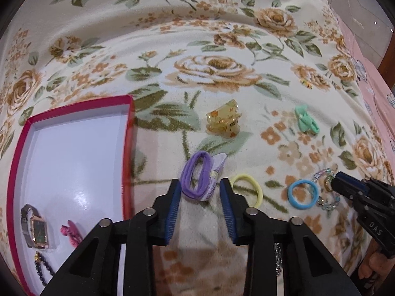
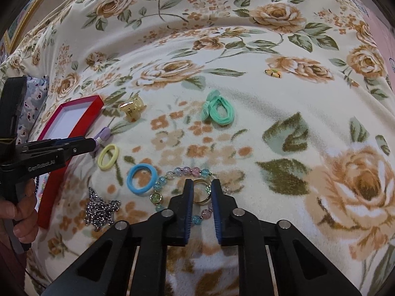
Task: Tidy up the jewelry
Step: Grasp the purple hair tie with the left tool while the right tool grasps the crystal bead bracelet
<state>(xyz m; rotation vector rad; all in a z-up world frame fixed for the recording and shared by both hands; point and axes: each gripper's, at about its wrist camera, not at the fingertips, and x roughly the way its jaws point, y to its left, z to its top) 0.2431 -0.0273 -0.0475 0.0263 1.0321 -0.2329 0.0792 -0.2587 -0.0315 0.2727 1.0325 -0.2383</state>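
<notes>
My left gripper [image 1: 199, 185] is open around a purple hair tie [image 1: 197, 176] lying on the floral blanket; the tie sits between the fingertips, with a gap on the right side. My right gripper [image 2: 202, 186] is open around a gold ring [image 2: 203, 192] that lies inside a pastel bead bracelet [image 2: 172, 175]. A red box with a white floor [image 1: 74, 162] at the left holds a watch [image 1: 37, 227], a pink clip [image 1: 71, 231] and dark beads [image 1: 43, 268]. The right gripper also shows at the right of the left wrist view [image 1: 335, 185].
On the blanket lie a yellow hair tie [image 1: 249, 190], a blue hair tie [image 1: 302, 193], an amber claw clip [image 1: 223, 119], a green bow tie [image 1: 306, 119], a silver chain [image 2: 101, 208] and a small yellow clip [image 2: 272, 73]. Pink bedding [image 1: 380, 83] edges the right.
</notes>
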